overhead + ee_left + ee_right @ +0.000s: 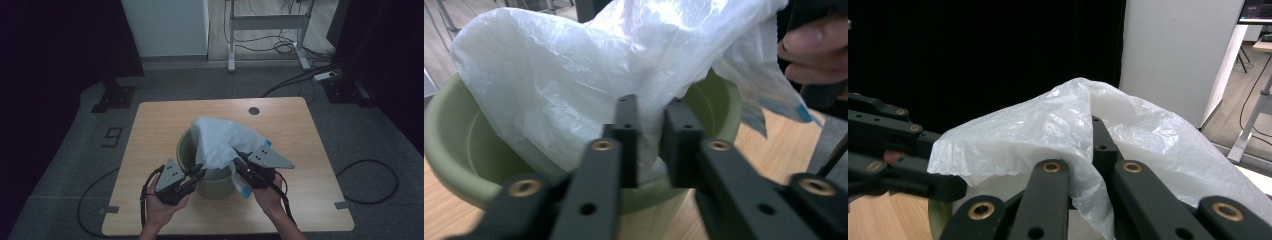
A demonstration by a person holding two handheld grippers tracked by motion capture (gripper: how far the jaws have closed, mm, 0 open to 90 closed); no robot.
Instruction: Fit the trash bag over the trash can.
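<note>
We took the green bucket (207, 170) as our landmark; it stood upright near the front middle of the wooden surface (150, 130). A thin white plastic bag (220, 140) was draped over the bucket's mouth, bunched up above its rim and hanging partly down inside.

Left of the bucket, at its front rim, we held the left tool (199, 172). In the left gripper view its two black jaws stood close together with a fold of the bag (589, 80) between them, just above the bucket's near rim (454, 170); whether the pads (626, 145) truly pinched the film we could not tell for sure, though a strip of it ran down the narrow gap.

Right of the bucket, beside its front right rim, we held the right tool (237, 162). In the right gripper view its jaws were pressed together on the bag's edge (1073, 140), the film wrapping over the fingertips (1098, 135), and the left tool (888, 160) showed beyond at that view's left side.
</note>
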